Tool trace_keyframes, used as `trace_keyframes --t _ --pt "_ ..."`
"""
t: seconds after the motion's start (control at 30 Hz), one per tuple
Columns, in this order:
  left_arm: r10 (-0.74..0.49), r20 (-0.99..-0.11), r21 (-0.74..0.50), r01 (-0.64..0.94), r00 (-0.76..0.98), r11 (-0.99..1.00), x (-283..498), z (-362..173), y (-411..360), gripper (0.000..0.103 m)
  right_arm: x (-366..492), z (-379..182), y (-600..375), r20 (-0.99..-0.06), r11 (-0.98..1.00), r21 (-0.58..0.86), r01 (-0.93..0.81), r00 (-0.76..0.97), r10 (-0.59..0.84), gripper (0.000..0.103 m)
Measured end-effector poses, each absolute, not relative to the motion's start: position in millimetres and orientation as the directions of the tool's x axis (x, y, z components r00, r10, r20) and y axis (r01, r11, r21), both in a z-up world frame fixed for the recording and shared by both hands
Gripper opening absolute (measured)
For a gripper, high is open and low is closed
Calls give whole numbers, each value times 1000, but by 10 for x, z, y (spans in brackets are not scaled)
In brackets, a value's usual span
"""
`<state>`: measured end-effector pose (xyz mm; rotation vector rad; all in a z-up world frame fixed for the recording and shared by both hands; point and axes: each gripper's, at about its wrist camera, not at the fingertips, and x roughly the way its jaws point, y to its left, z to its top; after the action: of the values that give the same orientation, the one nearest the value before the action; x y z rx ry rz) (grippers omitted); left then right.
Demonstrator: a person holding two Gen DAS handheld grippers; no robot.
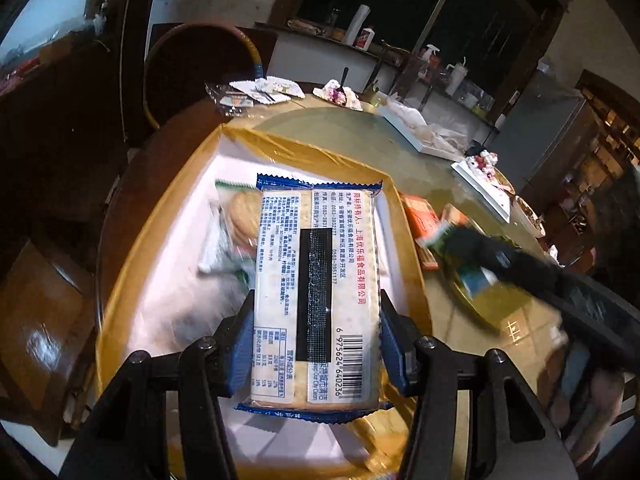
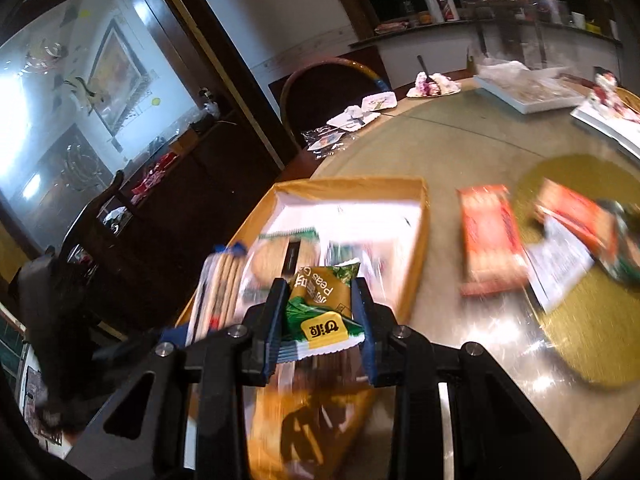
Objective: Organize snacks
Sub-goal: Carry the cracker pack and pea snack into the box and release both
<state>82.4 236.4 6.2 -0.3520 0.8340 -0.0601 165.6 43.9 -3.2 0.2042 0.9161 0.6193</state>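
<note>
1. Cracker pack sits clamped between the blue pads of the left gripper, hanging over the yellow-rimmed box. Its long axis runs straight away from the camera, barcode end nearest the jaws, printed back facing up.
2. To set it down well, I would lower it alongside the round-biscuit pack already lying in the box, keeping it flat and parallel to the box wall, then open.
3. Pea snack packet is pinched in the right gripper, above the near edge of the same box; its logo reads upside down, top pointing away.
4. Several red and orange packs lie loose on the table to the right, not yet sorted.
</note>
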Motion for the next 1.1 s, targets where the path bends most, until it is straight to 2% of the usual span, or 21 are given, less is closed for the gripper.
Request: trace_keyframes --t 0.17,0.33,0.53,0.63,0.7,0.83,0.93,1.1 --pt "-217 -746 -336 -74 630 939 904 -43 2435 54 2116 -283 777 -737 830 363 -424 414 534 34" --pt "-237 -766 -322 -38 597 946 877 -141 2420 54 2175 -581 933 -800 848 327 -418 355 484 34" --pt "-276 -789 -338 -13 548 941 864 -164 2421 57 2198 -721 989 -815 837 338 -430 311 489 37" --pt "-308 -770 -379 -12 559 925 800 -117 2477 67 2169 -643 912 -786 822 380 -423 321 529 49" --pt "-328 -754 -413 -22 569 910 746 -72 2509 71 2108 -543 840 -748 803 412 -430 344 568 66" --pt "-271 -730 -378 -41 628 925 558 88 2462 72 1874 -230 530 -660 779 434 -452 428 617 69" --pt "-245 -712 -358 -40 657 933 468 187 2283 72 1654 -52 166 -590 765 473 -436 488 643 80" --pt "-284 -677 -359 32 679 933 485 324 1672 72 1324 45 -605 -576 794 502 -344 552 603 81"
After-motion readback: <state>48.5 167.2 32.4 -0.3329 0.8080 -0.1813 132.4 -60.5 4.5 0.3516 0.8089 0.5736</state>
